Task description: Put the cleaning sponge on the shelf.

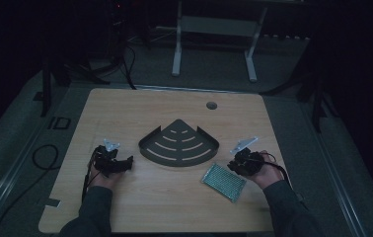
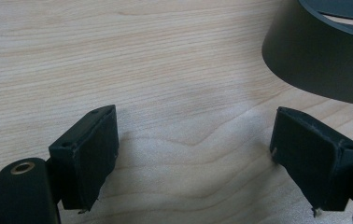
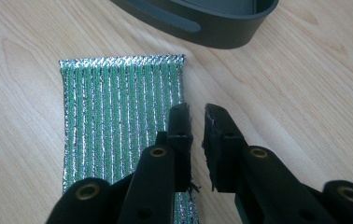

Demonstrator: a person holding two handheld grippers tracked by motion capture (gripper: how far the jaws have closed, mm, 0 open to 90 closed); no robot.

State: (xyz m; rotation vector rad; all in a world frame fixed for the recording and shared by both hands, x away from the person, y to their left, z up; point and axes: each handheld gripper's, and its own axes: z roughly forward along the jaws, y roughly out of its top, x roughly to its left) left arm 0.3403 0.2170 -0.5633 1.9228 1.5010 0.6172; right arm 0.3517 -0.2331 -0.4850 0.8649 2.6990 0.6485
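A dark fan-shaped tray with curved slots sits in the middle of the wooden table. A green, silvery-threaded scouring pad lies flat to its front right. My left gripper rests left of the tray, jaws wide apart and empty; in the left gripper view the gripper faces bare wood with the tray wall at upper right. My right gripper is beside the pad's right end. In the right gripper view its jaws stand almost together over the pad's right edge, holding nothing, with the tray beyond.
A round cable hole lies near the table's far edge. Behind the table stands a white frame with two legs. A cable loop lies on the floor at the left. The room around is dark.
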